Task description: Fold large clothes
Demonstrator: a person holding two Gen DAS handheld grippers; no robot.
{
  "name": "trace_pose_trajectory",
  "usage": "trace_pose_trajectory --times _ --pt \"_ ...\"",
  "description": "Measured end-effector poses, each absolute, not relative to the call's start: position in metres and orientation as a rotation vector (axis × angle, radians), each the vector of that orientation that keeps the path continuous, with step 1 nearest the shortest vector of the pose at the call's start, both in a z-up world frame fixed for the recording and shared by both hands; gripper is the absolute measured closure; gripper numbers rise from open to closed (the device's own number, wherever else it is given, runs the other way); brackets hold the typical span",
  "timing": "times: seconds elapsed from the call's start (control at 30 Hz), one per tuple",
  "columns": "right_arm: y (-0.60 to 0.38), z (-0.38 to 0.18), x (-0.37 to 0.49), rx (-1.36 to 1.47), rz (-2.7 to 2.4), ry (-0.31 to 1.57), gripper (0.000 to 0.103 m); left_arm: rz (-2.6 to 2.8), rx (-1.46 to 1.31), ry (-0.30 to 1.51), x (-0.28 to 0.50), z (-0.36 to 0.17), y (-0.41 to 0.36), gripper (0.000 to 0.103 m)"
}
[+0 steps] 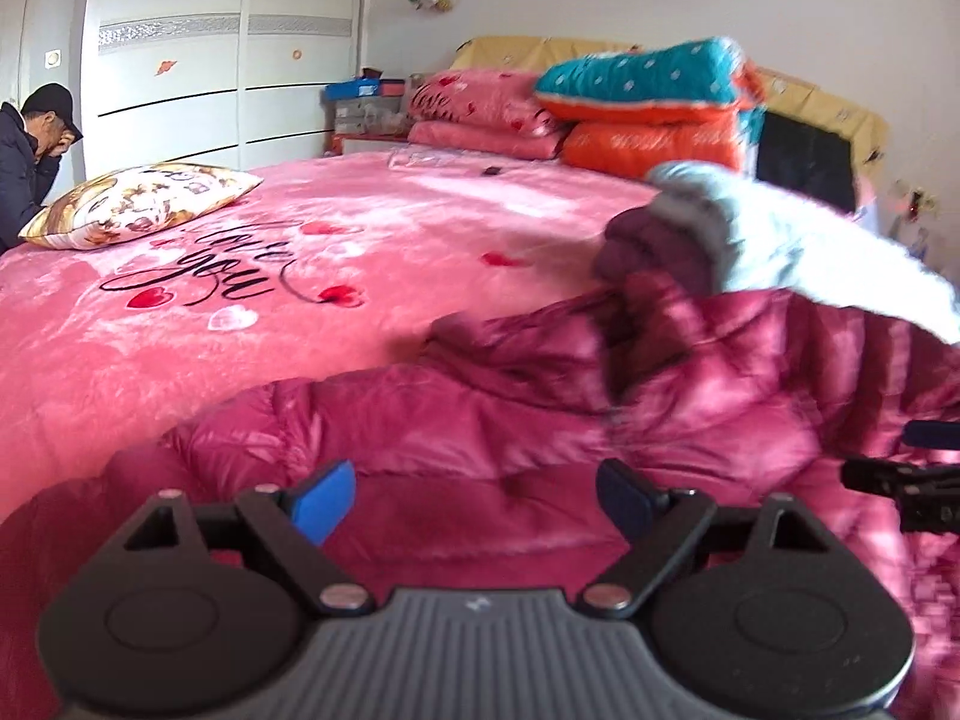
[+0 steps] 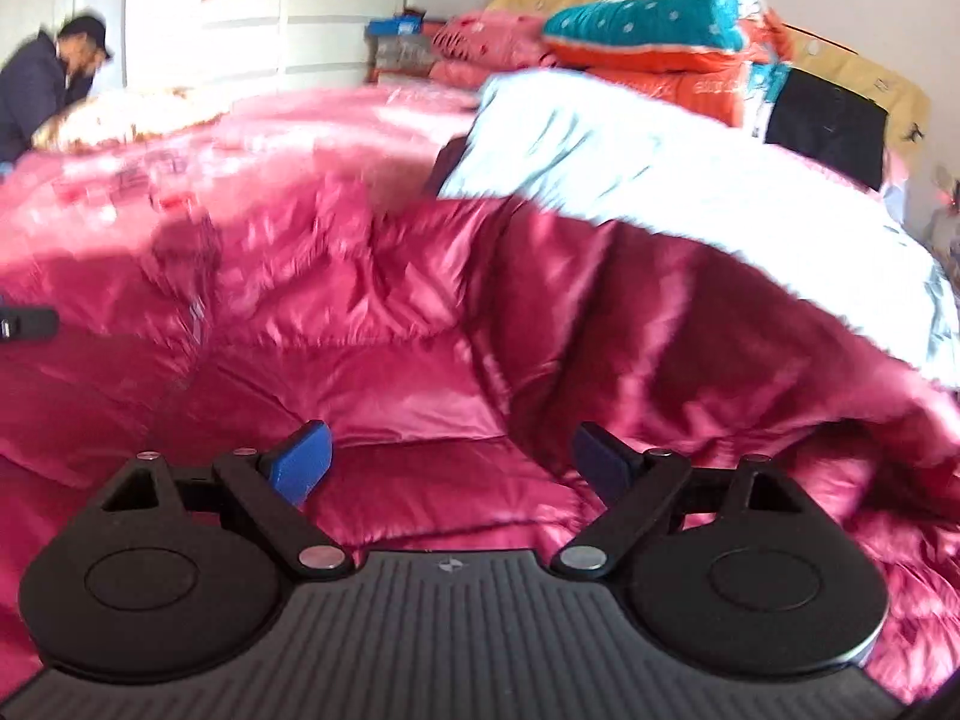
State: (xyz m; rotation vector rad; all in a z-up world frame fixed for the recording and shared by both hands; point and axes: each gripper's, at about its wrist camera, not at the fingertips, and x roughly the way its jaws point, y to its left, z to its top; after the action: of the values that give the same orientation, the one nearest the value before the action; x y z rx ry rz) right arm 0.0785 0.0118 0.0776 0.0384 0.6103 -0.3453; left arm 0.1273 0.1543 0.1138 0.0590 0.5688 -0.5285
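The left gripper (image 1: 474,498) was seen with its blue-padded jaws spread wide and nothing held between them; only quilted fabric lay below the gap. The right gripper (image 2: 450,459) was likewise found open, its fingers parted over the same fabric and closed on nothing. At the right edge of the left wrist view, part of the right gripper's black frame was visible just beside the left one.

Directly under and ahead of both grippers, a magenta puffer jacket (image 1: 540,414) was spread on the bed. It was shiny and quilted in broad horizontal panels, heaped in soft folds, with a pale light-blue lining (image 2: 660,180) turned outward along the far right side. Ahead and to the right of the left gripper, a sleeve was seen with a purplish ribbed cuff (image 1: 642,252), though that part was blurred.

Beyond the jacket, a pink plush blanket (image 1: 180,360) covered the bed; the words "Love you" in black script (image 1: 228,276), ringed by red and white hearts, could be read on it to the far left. A floral pillow (image 1: 138,204) lay further left. Far ahead, folded pink bedding (image 1: 480,114) marked "Love" was stacked beside teal-and-orange quilts (image 1: 648,96). At the far left a person in a dark cap (image 1: 36,144) was seated before white wardrobe doors (image 1: 228,48).
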Motion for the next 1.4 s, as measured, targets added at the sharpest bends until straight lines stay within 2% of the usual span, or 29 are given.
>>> trace_pose_trajectory --times 0.27,0.43,0.67,1.13,1.4 --pt "0.015 0.074 -0.010 0.156 -0.358 0.666 0.000 -0.653 0.130 0.620 0.043 0.132 0.158 0.012" --pt "0.029 0.056 -0.043 0.144 -0.372 0.782 0.000 -0.690 0.191 0.738 0.010 0.123 0.161 0.012" --pt "0.052 0.047 -0.086 0.092 -0.363 0.826 0.000 -0.722 0.297 0.838 -0.038 0.104 0.171 0.012" --pt "0.075 0.051 -0.156 0.140 -0.359 0.871 0.000 -0.769 0.412 0.834 -0.098 0.095 0.178 0.012" --pt "0.090 0.087 -0.197 0.171 -0.398 0.743 0.000 -0.745 0.356 0.762 -0.115 0.127 0.195 0.011"
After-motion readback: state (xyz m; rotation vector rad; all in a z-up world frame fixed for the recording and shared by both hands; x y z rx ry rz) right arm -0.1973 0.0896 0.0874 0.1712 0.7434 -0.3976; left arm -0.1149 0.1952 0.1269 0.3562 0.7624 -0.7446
